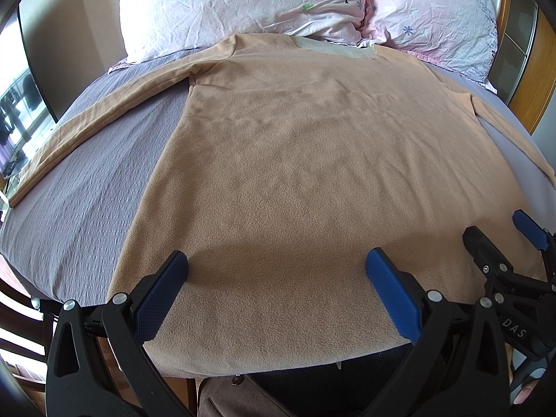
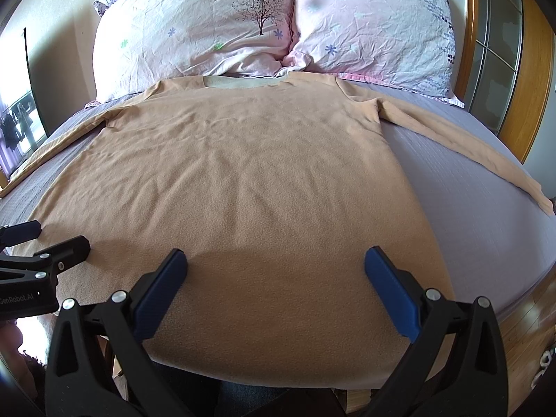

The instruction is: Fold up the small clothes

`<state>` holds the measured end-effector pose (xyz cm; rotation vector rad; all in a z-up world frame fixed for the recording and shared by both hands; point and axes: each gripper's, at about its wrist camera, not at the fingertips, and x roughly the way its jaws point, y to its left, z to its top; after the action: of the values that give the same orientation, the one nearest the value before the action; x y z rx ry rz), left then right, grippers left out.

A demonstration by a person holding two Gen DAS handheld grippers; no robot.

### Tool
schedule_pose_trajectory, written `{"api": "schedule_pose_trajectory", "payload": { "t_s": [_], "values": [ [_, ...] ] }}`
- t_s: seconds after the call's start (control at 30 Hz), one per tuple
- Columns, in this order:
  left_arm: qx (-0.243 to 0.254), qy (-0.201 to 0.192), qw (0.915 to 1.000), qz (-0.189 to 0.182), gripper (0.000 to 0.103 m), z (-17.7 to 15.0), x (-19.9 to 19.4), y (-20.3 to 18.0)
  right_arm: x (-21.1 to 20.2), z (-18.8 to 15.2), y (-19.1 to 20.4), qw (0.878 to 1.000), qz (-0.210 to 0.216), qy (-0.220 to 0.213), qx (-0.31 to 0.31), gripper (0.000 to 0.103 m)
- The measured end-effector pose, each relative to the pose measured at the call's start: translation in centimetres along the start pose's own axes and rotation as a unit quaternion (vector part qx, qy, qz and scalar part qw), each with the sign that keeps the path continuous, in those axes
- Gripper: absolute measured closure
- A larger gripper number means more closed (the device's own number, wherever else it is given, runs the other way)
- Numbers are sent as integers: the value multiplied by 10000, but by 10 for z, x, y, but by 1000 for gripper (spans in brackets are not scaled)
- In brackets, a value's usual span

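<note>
Over the bed's near edge, the left wrist view shows the left tool (image 1: 276,271) spread wide above the hem of the tan shirt (image 1: 295,160), laid flat with sleeves out for folding; the right wrist view shows the right tool (image 2: 276,271) equally wide, shirt collar toward the pillows (image 2: 243,17).

Tan long-sleeved fleece shirt (image 1: 295,160) (image 2: 236,173) lies flat and unfolded on the bed, fabric lightly rippled. Hem at 6 o'clock, overhanging the near edge. Pale grey-green neckband at 12 o'clock. One sleeve stretched straight toward 8 o'clock, the other toward 4 o'clock, both flat against the sheet.
</note>
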<state>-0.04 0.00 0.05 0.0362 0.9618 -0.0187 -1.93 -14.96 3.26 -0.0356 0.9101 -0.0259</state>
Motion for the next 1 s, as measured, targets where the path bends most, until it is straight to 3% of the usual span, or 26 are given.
{"api": "schedule_pose_trajectory", "payload": {
  "t_s": [0.63, 0.73, 0.8, 0.87, 0.93, 0.97, 1.0],
  "values": [
    [9, -10, 10000, -1, 1, 0, 0, 0, 1, -3, 2, 10000, 5, -29, -9, 2],
    [30, -29, 10000, -3, 1, 0, 0, 0, 2, -4, -4, 9996, 203, -155, -96, 2],
    [59, -57, 10000, -9, 1, -2, 1, -1, -1, -1, -21, 9983, 547, -215, 0, 2],
    [88, -120, 9999, -35, 1, -4, -2, 2, -10, 9, -61, 9926, 933, -369, 687, 2],
    [140, -233, 9996, -63, 1, -1, -1, 1, -21, 23, -113, 9862, 638, -568, 1420, 2],
    [145, -260, 9995, -84, 1, -1, -2, 1, -28, 32, -153, 9779, 279, -704, 1950, 11],
    [158, -315, 9993, -122, 1, 1, -1, 1, -35, 37, -189, 9666, 7, -800, 2435, 29]
  ]
}}
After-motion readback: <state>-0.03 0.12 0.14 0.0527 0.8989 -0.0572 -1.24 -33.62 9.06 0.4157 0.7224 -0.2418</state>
